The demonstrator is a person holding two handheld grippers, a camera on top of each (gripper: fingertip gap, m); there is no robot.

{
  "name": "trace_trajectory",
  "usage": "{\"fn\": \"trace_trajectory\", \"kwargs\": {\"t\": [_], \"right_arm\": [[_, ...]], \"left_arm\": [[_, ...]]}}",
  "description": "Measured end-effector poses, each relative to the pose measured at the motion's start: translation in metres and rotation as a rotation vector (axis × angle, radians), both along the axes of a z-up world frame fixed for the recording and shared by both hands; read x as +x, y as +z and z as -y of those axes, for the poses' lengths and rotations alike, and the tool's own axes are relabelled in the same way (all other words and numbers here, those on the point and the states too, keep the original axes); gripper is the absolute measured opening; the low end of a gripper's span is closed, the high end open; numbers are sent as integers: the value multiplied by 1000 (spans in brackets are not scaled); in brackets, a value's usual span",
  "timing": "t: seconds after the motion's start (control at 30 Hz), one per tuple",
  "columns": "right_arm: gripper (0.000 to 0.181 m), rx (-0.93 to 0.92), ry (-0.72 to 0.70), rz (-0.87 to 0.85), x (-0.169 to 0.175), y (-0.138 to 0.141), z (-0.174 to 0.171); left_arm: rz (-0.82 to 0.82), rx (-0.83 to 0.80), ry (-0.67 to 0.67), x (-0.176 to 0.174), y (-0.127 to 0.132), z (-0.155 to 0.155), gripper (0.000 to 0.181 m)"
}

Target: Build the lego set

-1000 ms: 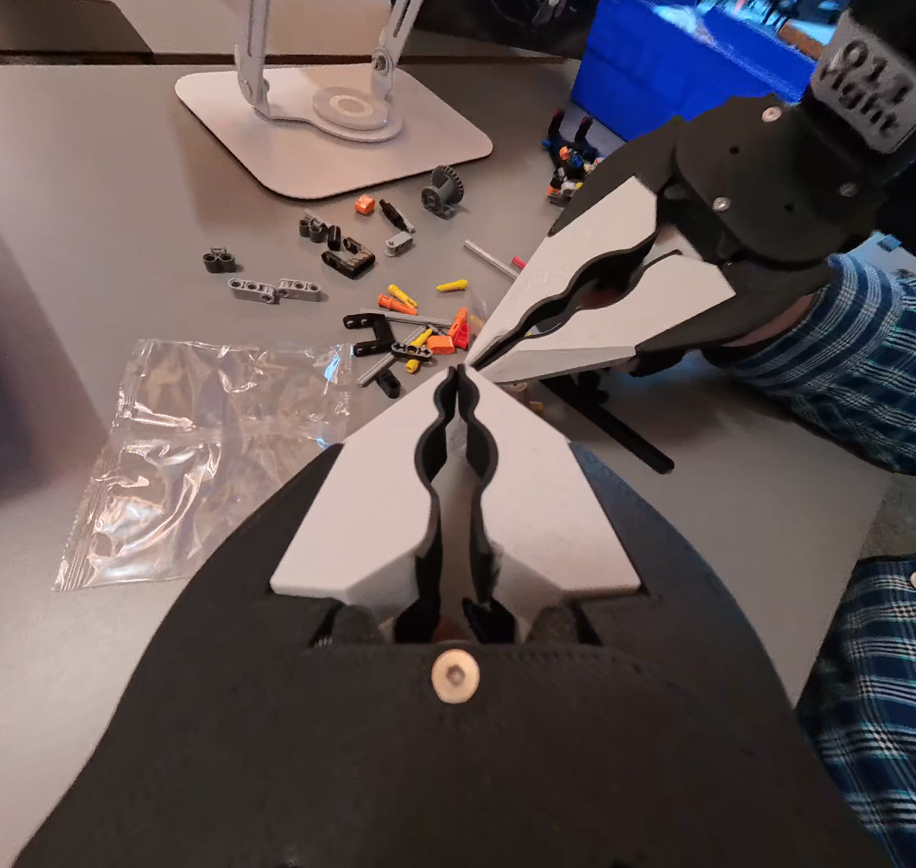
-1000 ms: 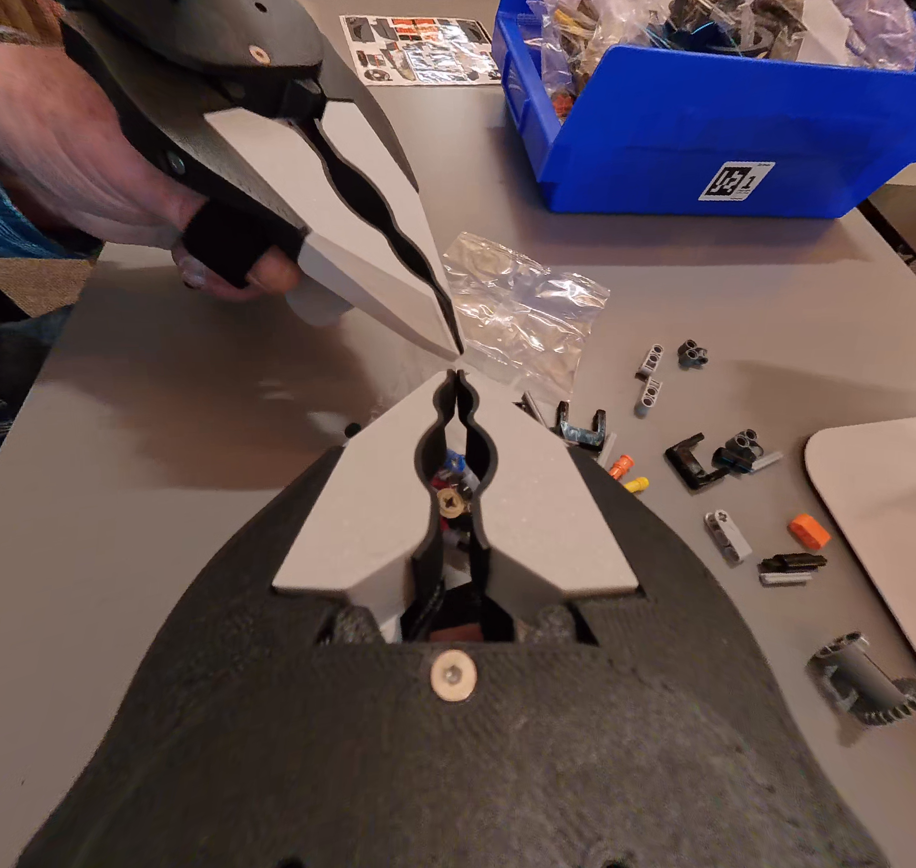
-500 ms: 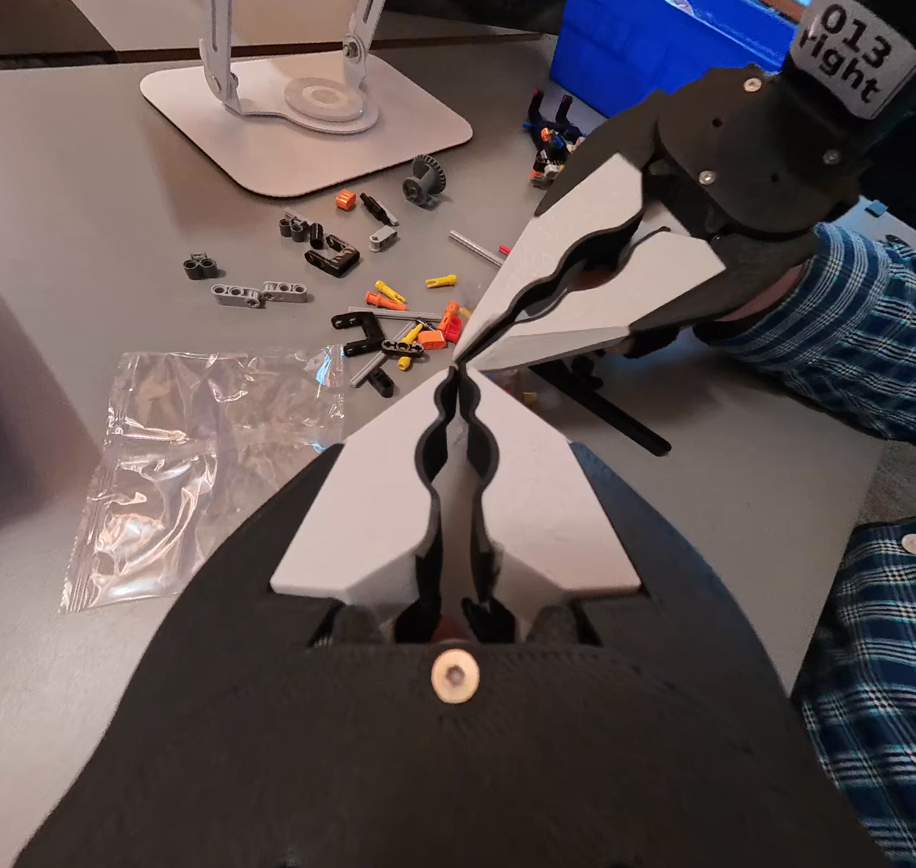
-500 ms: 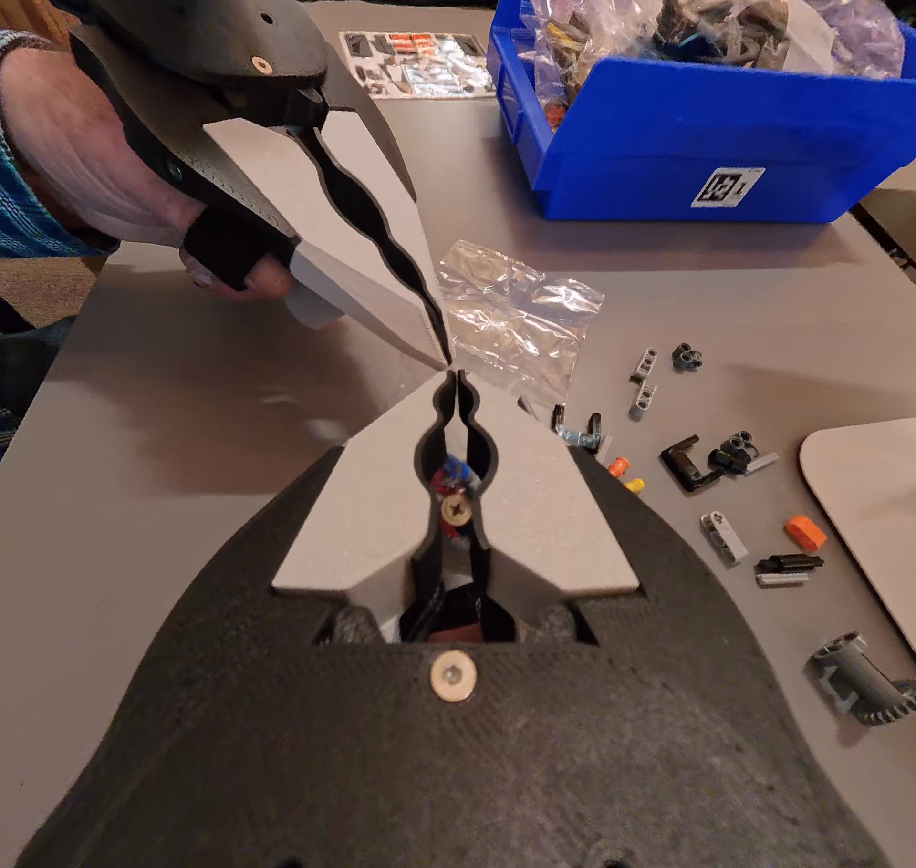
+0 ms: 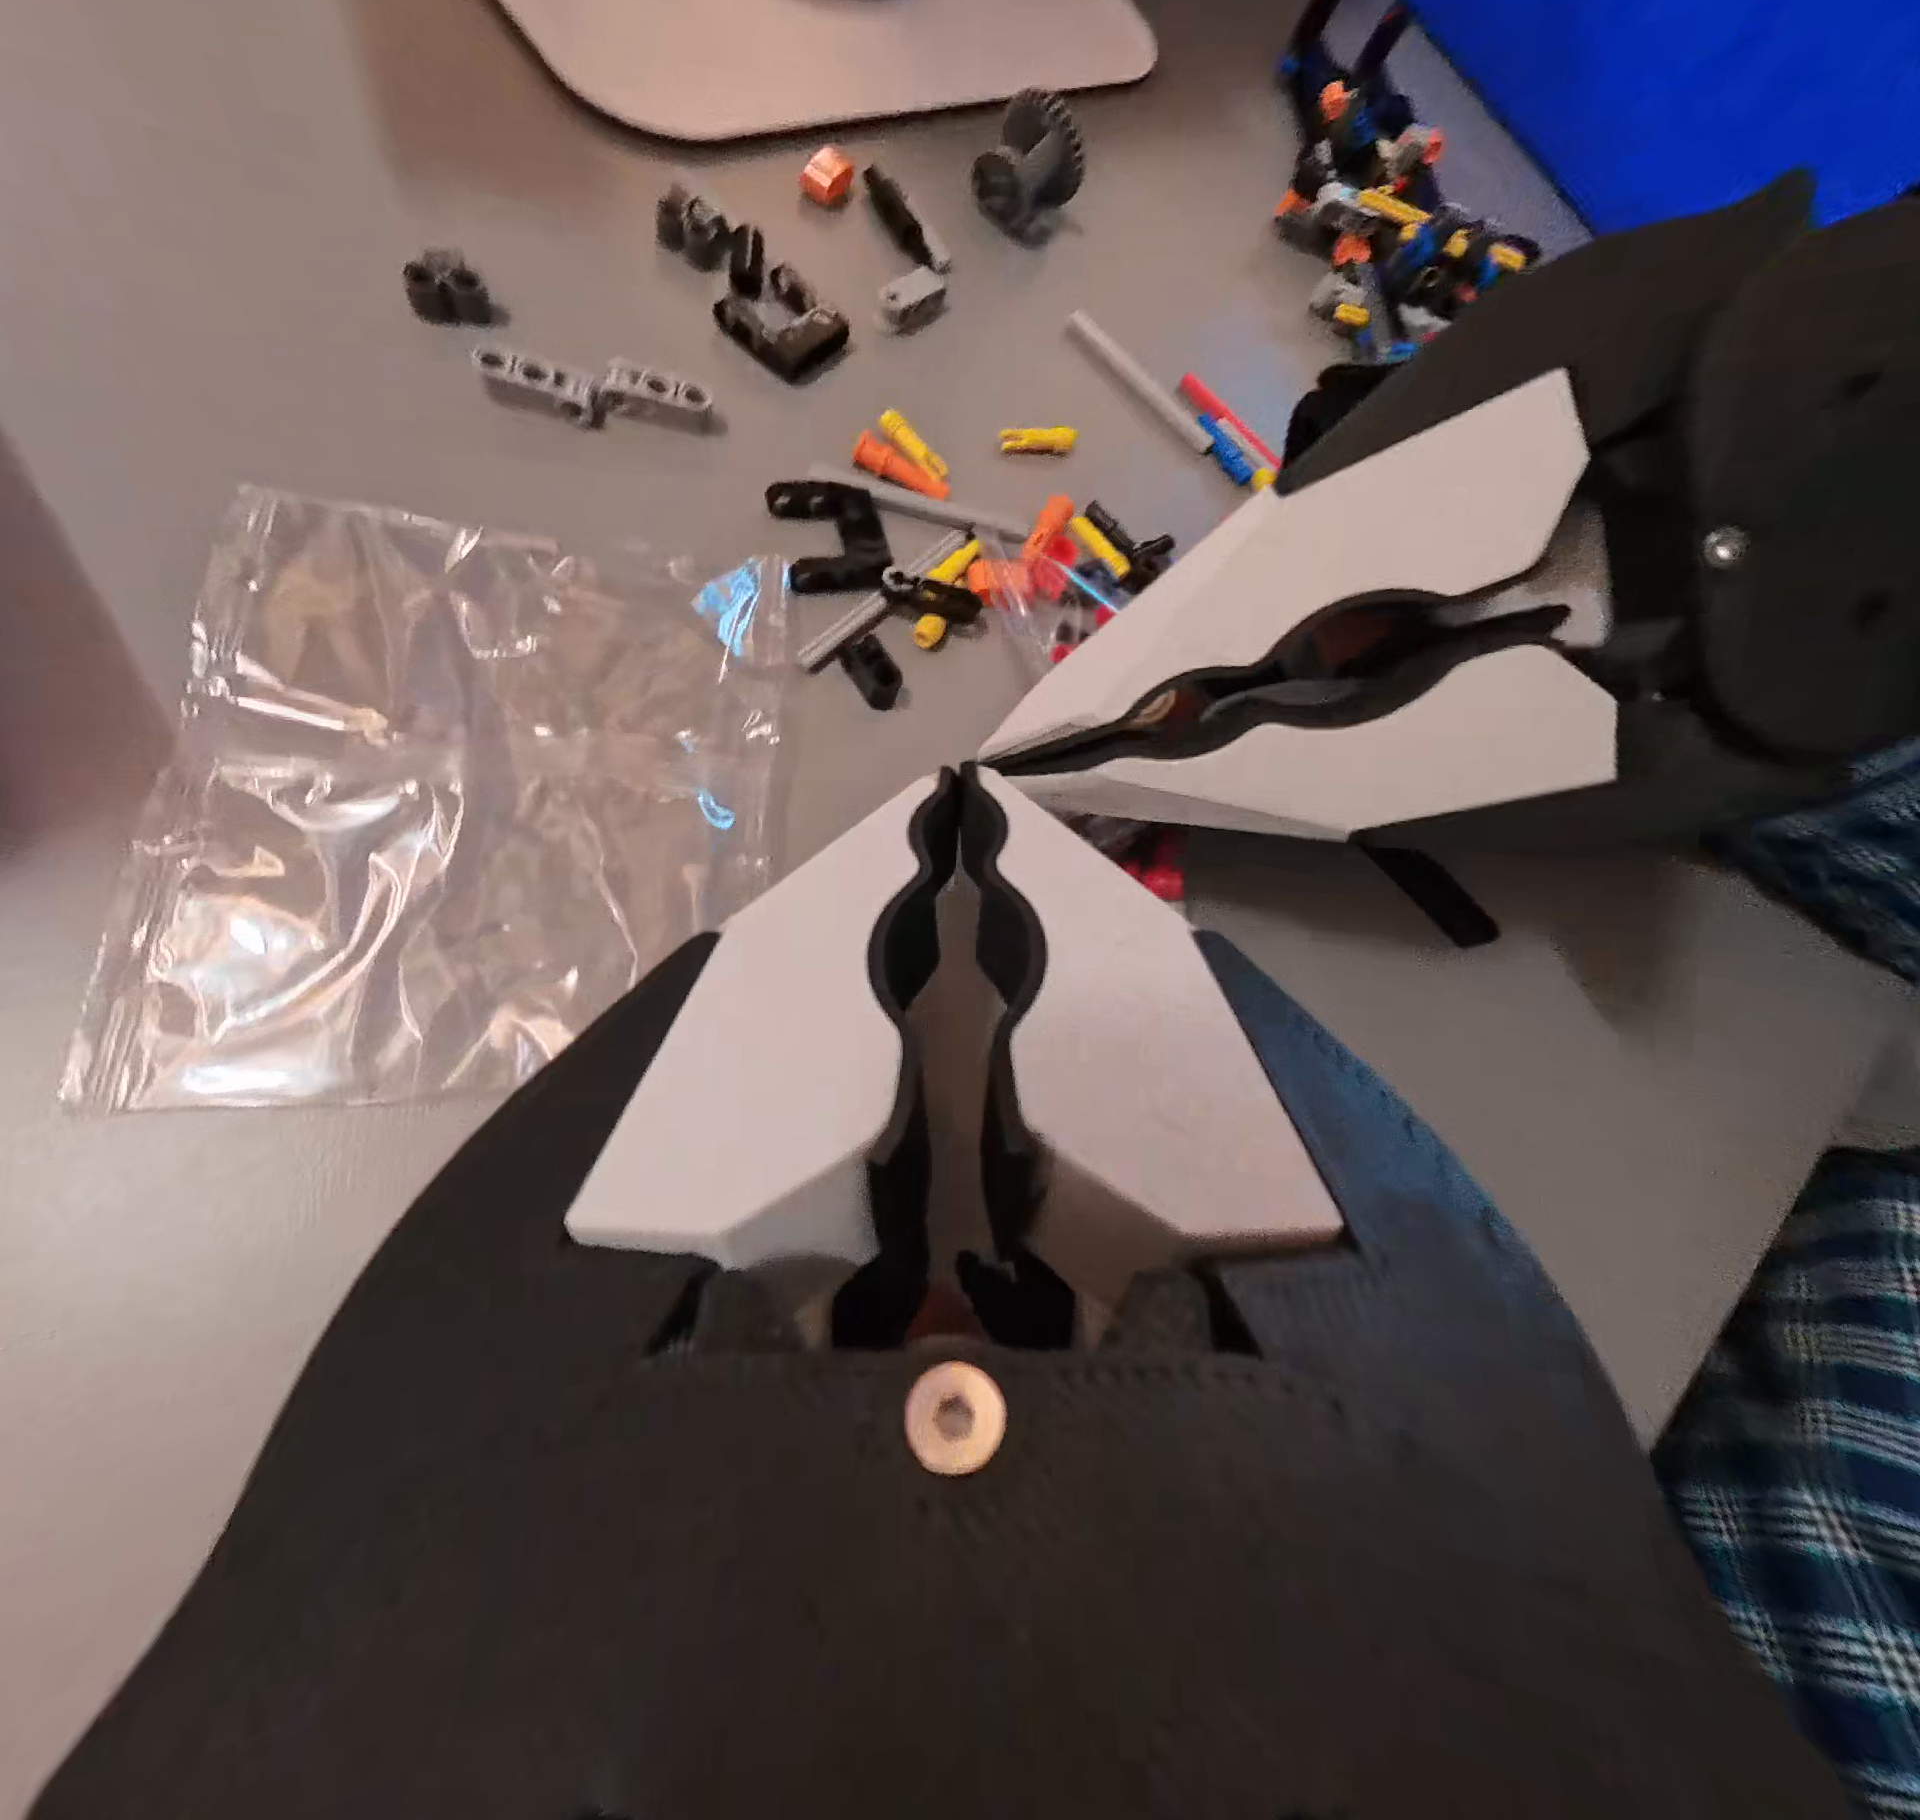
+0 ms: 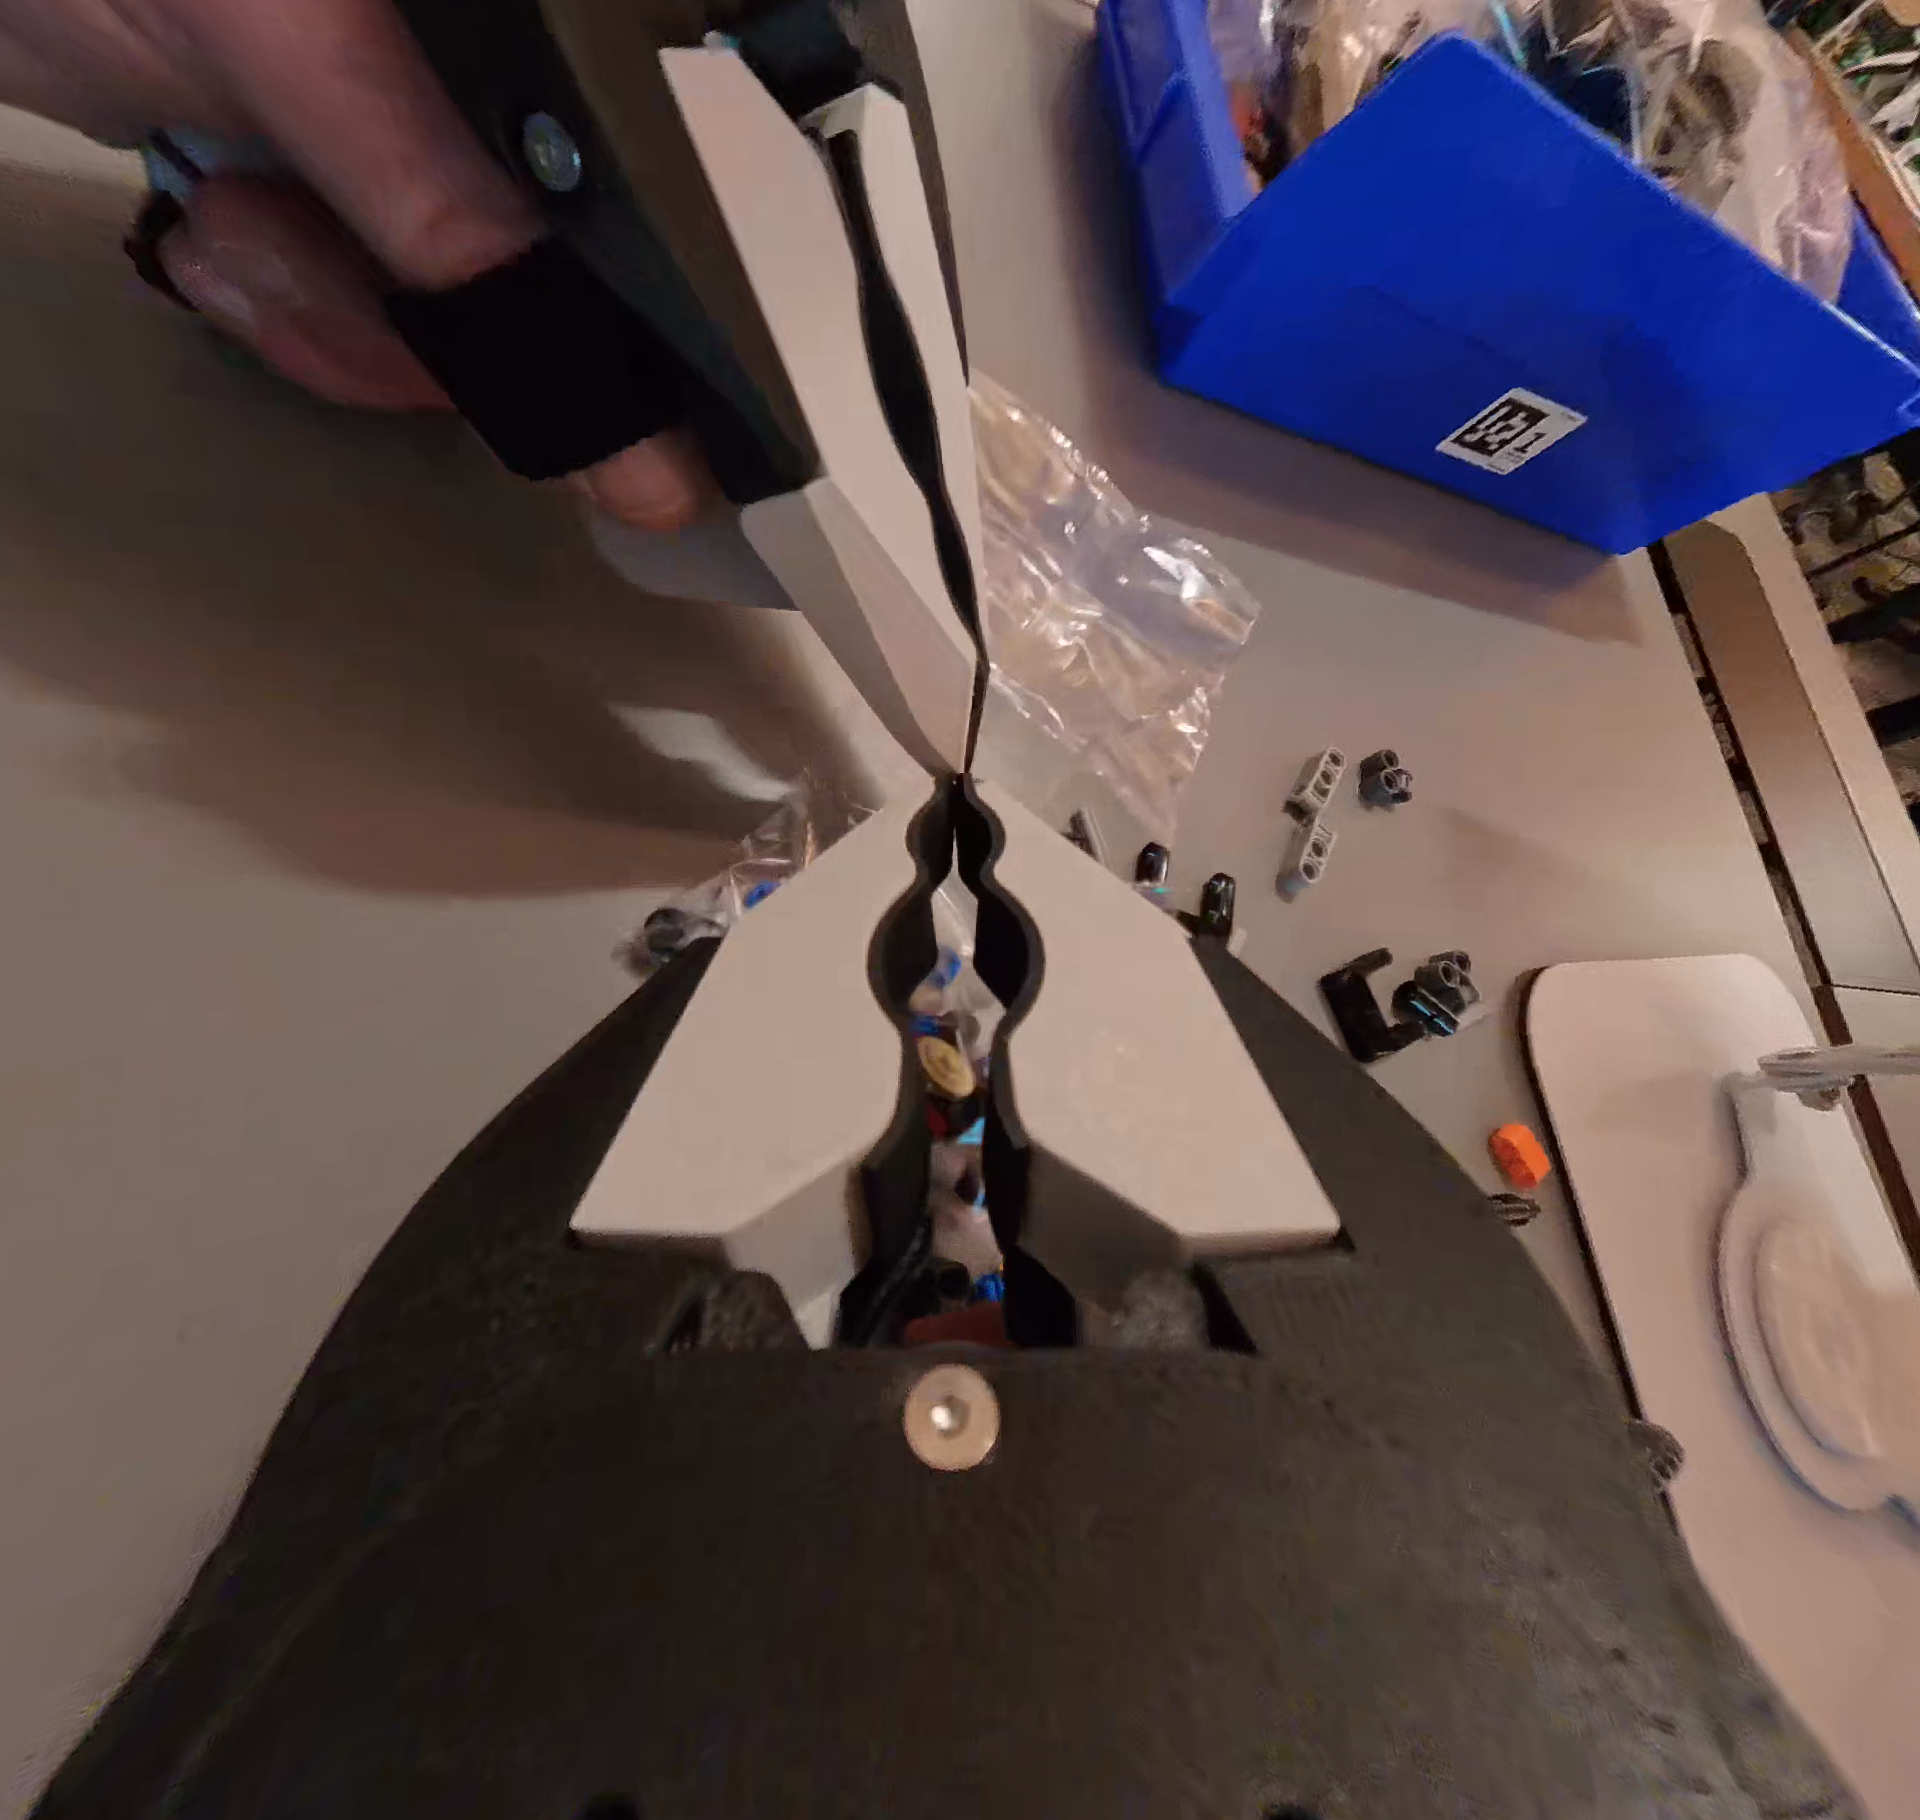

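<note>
Two grippers: my left gripper (image 5: 958, 775) and my right gripper (image 6: 956, 788) meet tip to tip above the worktop (image 5: 260, 212).
Left fingers: pressed together; I see nothing between them.
Right fingers: pressed together at the tips; I cannot tell if something small is pinched there.
Loose lego pieces (image 5: 935, 544): scattered on the worktop beyond my left gripper, in black, grey, orange, yellow and red.
Half-built lego model (image 5: 1382, 243): stands farther back, just beside the blue bin (image 5: 1662, 35).
Grey gear piece (image 5: 1029, 165): lies near the flat white base (image 5: 831, 25).
Empty clear bag (image 5: 416, 794): lies flat, left of my left gripper.
Blue bin contents: clear bags with more pieces (image 6: 1558, 25).
My hand (image 6: 312, 212): wraps the left gripper's handle, seen from the right wrist view.
</note>
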State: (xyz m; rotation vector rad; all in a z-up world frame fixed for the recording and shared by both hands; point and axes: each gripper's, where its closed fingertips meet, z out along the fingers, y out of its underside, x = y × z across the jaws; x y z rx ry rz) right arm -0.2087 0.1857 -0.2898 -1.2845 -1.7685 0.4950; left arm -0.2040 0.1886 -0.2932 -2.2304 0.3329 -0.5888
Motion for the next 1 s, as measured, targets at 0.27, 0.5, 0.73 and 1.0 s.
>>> {"fn": "trace_trajectory", "kwargs": {"t": [0.27, 0.5, 0.73, 1.0], "right_arm": [[0, 236, -46, 105, -3, -21, -5], [0, 313, 42, 75, -16, -20, 27], [0, 224, -5, 56, -1, -14, 7], [0, 119, -49, -4, 9, 2, -8]], "left_arm": [[-197, -52, 127, -6, -21, -6, 0], [-320, -17, 202, -17, -21, -20, 0], [-288, -2, 229, -26, -17, -17, 0], [-214, 82, 162, -27, -3, -8, 0]]}}
